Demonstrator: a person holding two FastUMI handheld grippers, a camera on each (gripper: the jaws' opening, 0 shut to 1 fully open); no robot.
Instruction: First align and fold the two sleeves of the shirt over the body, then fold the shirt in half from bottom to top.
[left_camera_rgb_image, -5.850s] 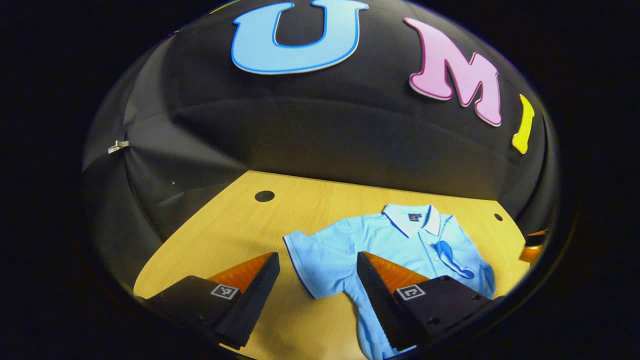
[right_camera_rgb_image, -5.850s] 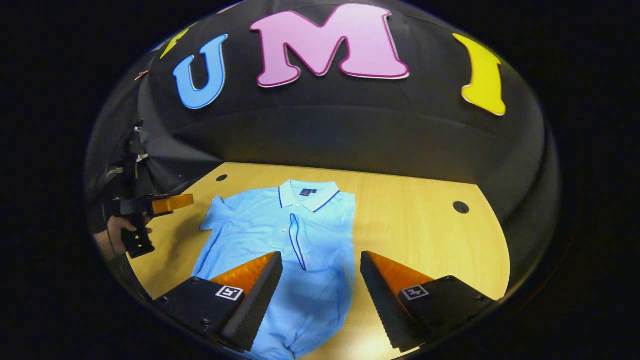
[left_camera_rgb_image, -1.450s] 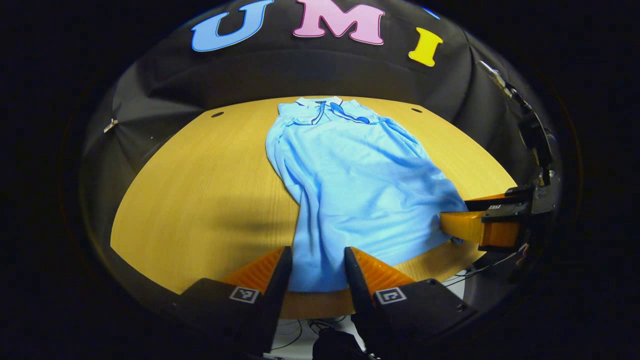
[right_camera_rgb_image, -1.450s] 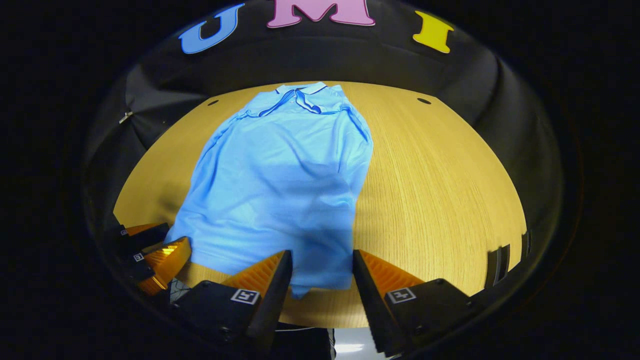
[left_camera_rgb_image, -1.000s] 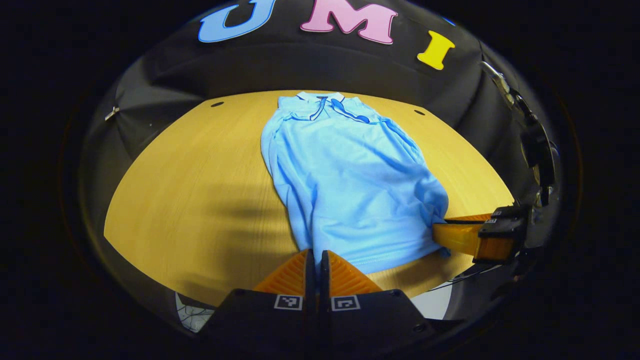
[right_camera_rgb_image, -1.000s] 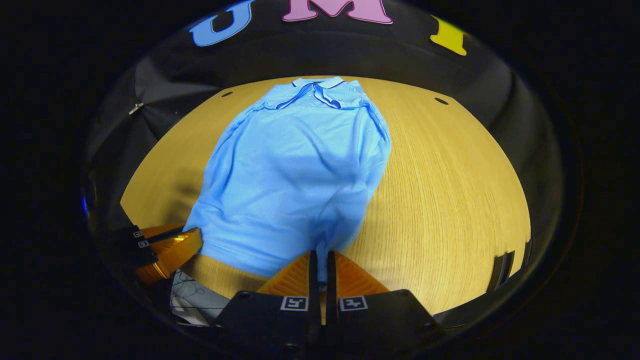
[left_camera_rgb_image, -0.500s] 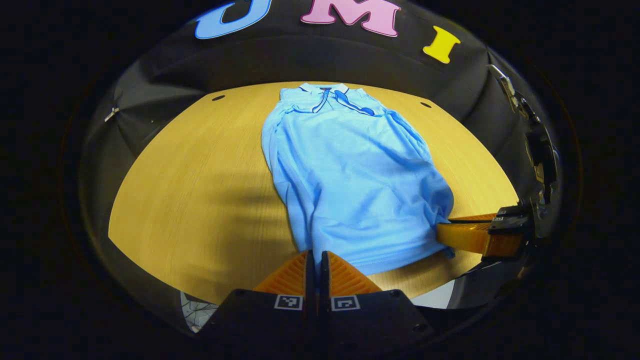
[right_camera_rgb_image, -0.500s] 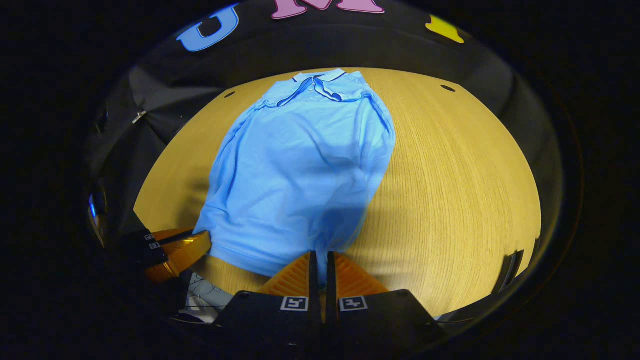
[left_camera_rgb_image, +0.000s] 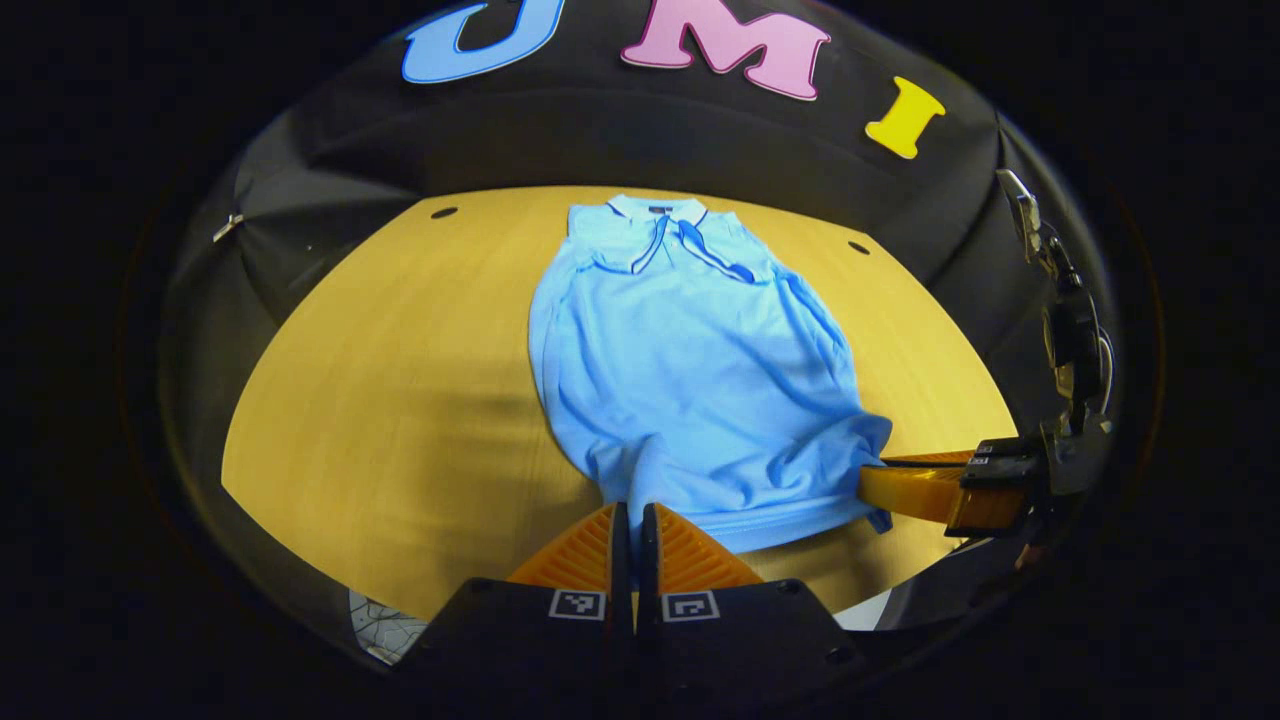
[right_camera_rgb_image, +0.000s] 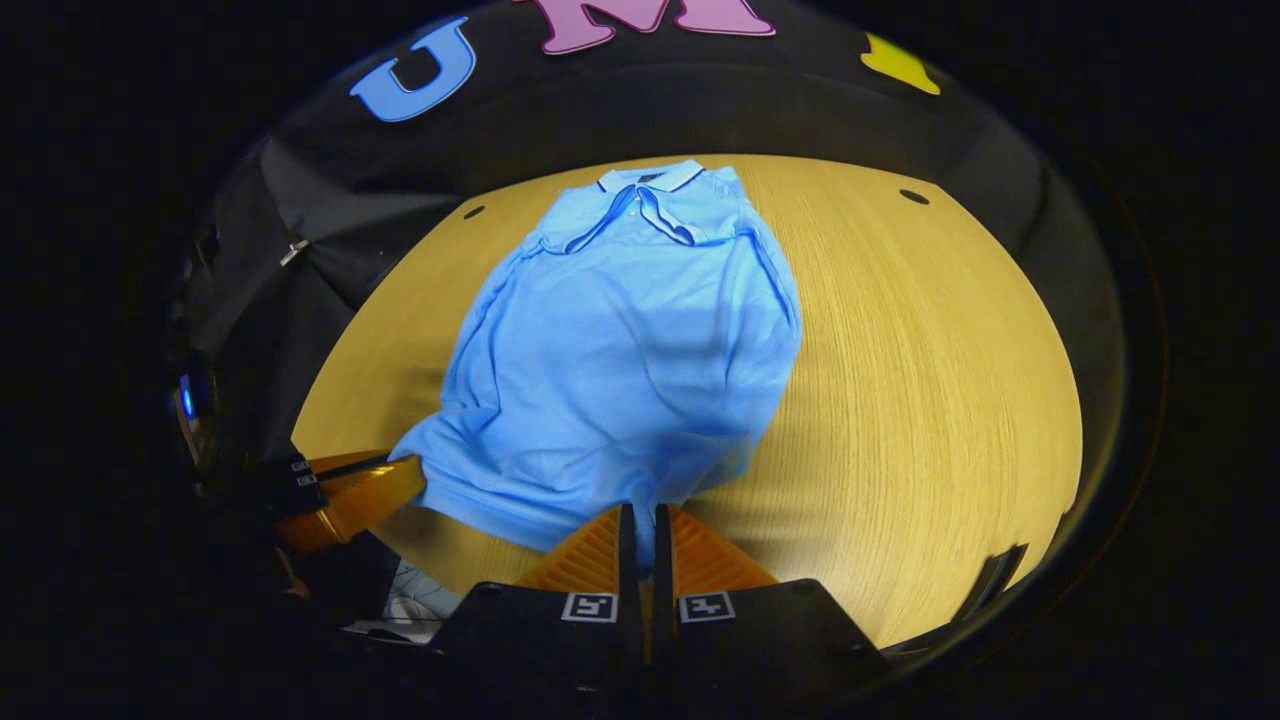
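A light blue polo shirt lies lengthwise on the wooden table, collar at the far end, both sleeves folded in over the body. My left gripper is shut on the shirt's near-left hem corner. My right gripper is shut on the near-right hem corner. The hem is lifted a little and bunched between the two grips. In the left gripper view the right gripper holds the hem at the right. In the right gripper view the left gripper holds it at the left.
Small dark holes sit in the table near its far corners. The black booth wall closes in behind and on both sides. The table's near edge lies just beyond my fingers, with floor and cables below.
Both grippers went from open around the hem to shut on it. Since then they have lifted the hem corners slightly and drawn them forward, bunching the bottom of the shirt.
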